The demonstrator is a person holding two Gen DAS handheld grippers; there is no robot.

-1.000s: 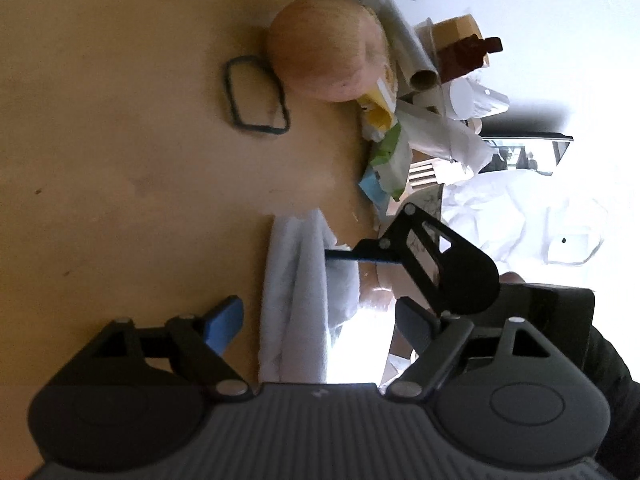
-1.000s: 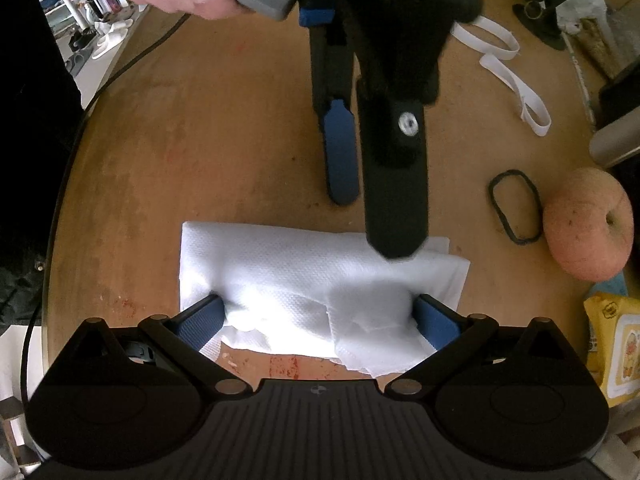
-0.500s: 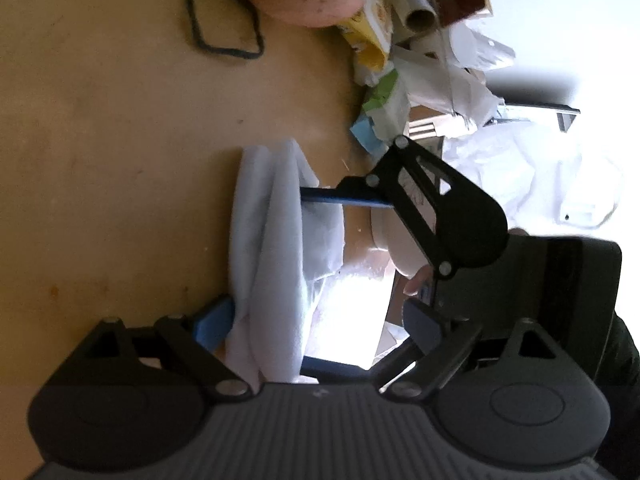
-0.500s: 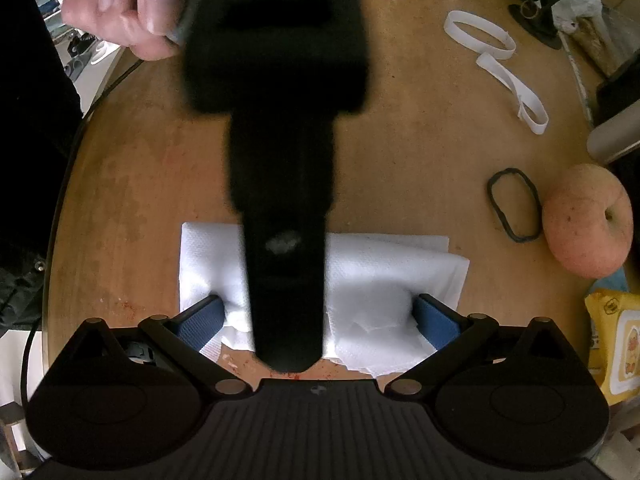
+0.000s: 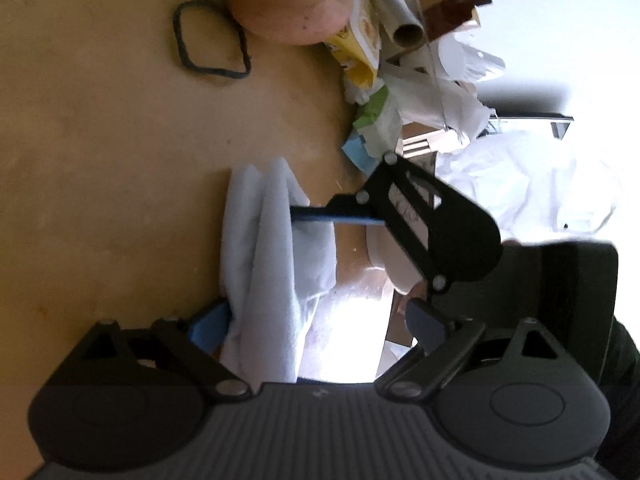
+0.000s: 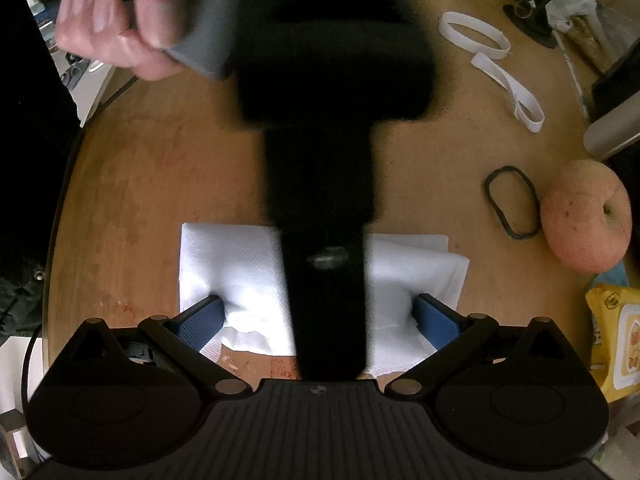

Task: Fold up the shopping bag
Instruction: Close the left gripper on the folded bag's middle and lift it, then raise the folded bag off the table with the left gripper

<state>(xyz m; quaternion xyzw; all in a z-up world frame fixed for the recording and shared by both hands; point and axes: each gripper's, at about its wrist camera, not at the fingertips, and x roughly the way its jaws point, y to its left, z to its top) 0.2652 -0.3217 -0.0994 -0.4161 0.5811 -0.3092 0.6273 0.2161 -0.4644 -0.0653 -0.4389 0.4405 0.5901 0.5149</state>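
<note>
Shopping bag: white bag [image 6: 248, 264], folded into a flat layered rectangle, lying at the near edge of the wooden surface [image 6: 160, 168]; in the left wrist view it shows as a pale bundle of upright folds [image 5: 264, 256].
Right tool: right tool [image 6: 318, 318] points steeply down onto the bag; both blue pads rest on the white material, set wide apart, with folded layers bunched between them. Whether the pads squeeze or merely press down cannot be told.
Left tool: left tool [image 5: 316, 326] comes in low from the far side; jaws fairly wide and just now closing, one blue pad against the bag's fold, the other clear of it, nothing pinched.
Left hand: hand [image 6: 120, 40] grips the grey handle at the surface's far left.
Left wrist view only: the bag's side profile, a right-tool finger [image 5: 336, 216] running into the folds, and a heap of wrappers and paper [image 5: 420, 92] at the surface edge.
Right wrist view only: the bag's top face and full outline, partly covered by the blurred black body of the left tool crossing its middle.
Surroundings: apple [image 6: 586, 216] and black rubber band [image 6: 512, 202] toward the right edge, well apart from the bag; white strap loops [image 6: 492, 64] at the far right corner; yellow packet [image 6: 620, 336] at the near right edge.
</note>
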